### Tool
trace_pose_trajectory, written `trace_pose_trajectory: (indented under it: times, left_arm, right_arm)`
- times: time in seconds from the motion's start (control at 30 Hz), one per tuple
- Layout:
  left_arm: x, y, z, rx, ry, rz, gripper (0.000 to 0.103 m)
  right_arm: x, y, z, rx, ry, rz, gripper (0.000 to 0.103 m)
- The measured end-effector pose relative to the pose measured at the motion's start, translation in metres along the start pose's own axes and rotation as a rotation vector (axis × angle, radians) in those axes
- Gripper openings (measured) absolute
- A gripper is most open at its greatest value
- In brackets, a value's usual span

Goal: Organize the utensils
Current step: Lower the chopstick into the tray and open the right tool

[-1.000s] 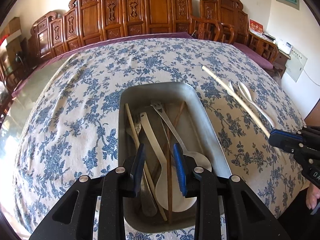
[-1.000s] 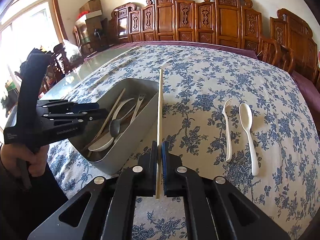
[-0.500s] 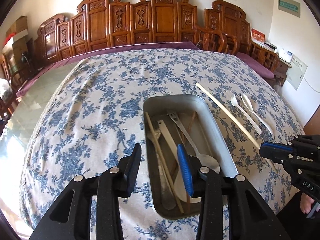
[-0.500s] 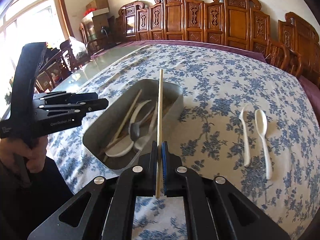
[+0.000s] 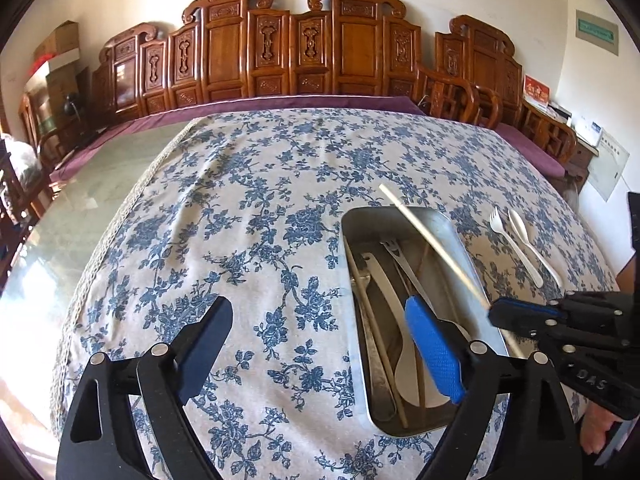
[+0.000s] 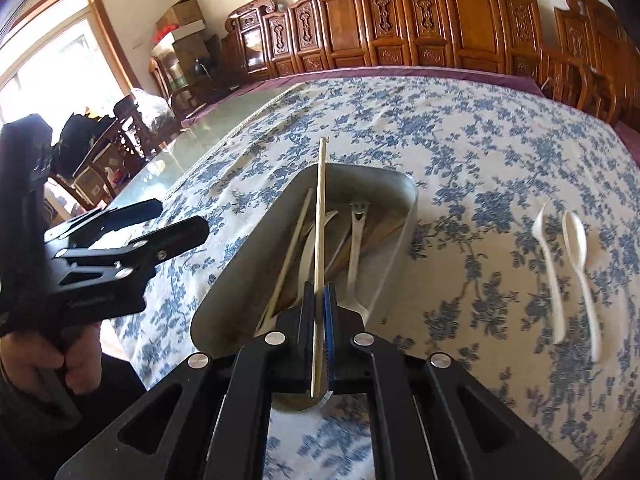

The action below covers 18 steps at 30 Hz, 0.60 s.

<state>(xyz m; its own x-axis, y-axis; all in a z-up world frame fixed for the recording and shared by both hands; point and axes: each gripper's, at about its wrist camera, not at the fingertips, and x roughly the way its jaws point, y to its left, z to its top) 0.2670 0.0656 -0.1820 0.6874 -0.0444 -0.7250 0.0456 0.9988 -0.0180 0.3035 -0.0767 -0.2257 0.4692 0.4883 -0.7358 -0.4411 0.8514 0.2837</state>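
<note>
The right tool (image 6: 319, 312) is clamped on a pale chopstick (image 6: 320, 240), whose shaft reaches forward above the metal tray (image 6: 400, 192), its far tip past the tray's far rim. The left tool (image 5: 320, 352) is spread wide and holds nothing; it hangs over the flowered cloth just left of the tray, its blue-padded finger (image 5: 434, 352) above the tray's near part. Inside the tray lie a metal fork (image 6: 356, 240) with a smiling face, a white spoon (image 5: 404, 356) and wooden chopsticks (image 5: 376, 340). Further right on the bench (image 5: 260, 220), well apart from the tray, a white plastic fork (image 6: 552, 272) and a white plastic spoon (image 6: 580, 276) lie side by side. Carved wooden chairs (image 5: 300, 48) stand along the wall behind.
</note>
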Motion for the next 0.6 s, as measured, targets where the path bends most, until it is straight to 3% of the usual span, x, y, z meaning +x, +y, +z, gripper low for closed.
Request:
trace_pose_trajectory:
  times: [0.6]
  left_arm:
    - [-0.006, 0.01, 0.002, -0.029, -0.018, -0.006, 0.084]
  right_arm:
    - [0.035, 0.015, -0.006, 0.041, 0.061, -0.008, 0.009]
